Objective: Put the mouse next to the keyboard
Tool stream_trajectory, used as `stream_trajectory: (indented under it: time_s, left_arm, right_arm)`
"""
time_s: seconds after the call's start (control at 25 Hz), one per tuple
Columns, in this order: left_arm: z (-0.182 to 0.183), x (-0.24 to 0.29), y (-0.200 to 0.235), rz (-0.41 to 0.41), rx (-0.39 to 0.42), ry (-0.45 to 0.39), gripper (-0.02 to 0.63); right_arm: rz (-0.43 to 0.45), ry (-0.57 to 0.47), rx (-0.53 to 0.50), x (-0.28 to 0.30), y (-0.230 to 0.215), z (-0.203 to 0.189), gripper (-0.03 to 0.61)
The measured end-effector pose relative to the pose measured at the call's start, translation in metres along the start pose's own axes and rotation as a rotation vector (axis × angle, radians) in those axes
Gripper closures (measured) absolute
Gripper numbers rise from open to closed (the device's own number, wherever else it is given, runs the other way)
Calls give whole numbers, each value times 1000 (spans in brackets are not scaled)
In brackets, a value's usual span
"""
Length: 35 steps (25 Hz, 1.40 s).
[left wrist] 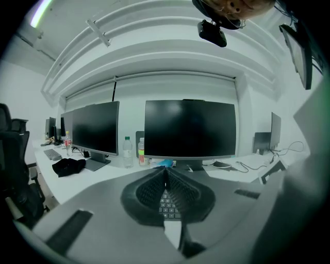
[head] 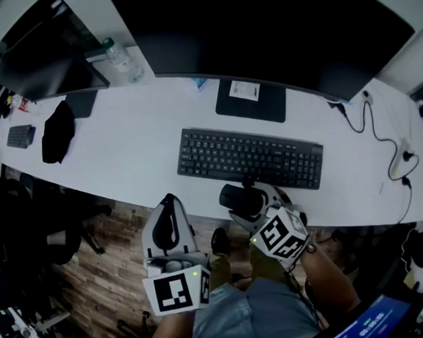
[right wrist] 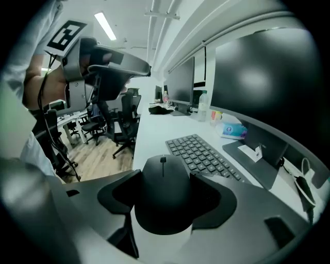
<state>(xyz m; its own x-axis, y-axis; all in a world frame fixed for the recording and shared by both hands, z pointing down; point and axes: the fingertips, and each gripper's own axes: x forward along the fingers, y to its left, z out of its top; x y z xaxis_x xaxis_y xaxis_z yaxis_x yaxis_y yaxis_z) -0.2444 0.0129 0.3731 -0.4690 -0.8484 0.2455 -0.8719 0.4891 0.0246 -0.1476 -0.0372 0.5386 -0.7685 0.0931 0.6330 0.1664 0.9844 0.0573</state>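
The left hand-held gripper (head: 169,202) hangs off the counter (head: 126,158) edge, its jaws together on nothing. To its right, the right hand-held gripper (right wrist: 165,178) clamps the black mouse (right wrist: 164,201) at the counter's front edge, just before the keyboard (head: 250,158).

Head view steeply down on desk (head: 140,154); gripper views low along jaws; keyboard (head: 250,158) in all.
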Motion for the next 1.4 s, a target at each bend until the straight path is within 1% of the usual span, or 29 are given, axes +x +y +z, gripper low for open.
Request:
stream_trajectory:
  time_s: [0.16, 0.4, 0.6, 0.8, 0.96, 1.08, 1.24, 1.4]
  left_arm:
    - [22, -5, -7, -27, 15, -48, 609]
    - [57, -12, -22, -77, 42, -149, 609]
    - [102, 2, -40, -143, 58, -257, 609]
    - [117, 0, -50, -174, 61, -283, 609]
    - [122, 5, -59, -208, 59, -302, 609]
    - [123, 11, -71, -240, 58, -310, 609]
    - [122, 18, -93, -295, 59, -303, 609]
    - [118, 27, -122, -366, 59, -291, 609]
  right_arm:
    - [-78, -69, 4, -21, -14, 24, 272]
    - [-198, -121, 33, -66, -32, 62, 272]
    - [-336, -160, 12, -107, -74, 92, 272]
    - [-400, -170, 5, -135, -86, 106, 272]
    - [-450, -175, 0, -148, -97, 108, 272]
    - [-481, -167, 11, -158, -105, 102, 272]
    - [-538, -153, 44, -178, -118, 85, 272]
    - [-614, -129, 96, -206, -130, 59, 272]
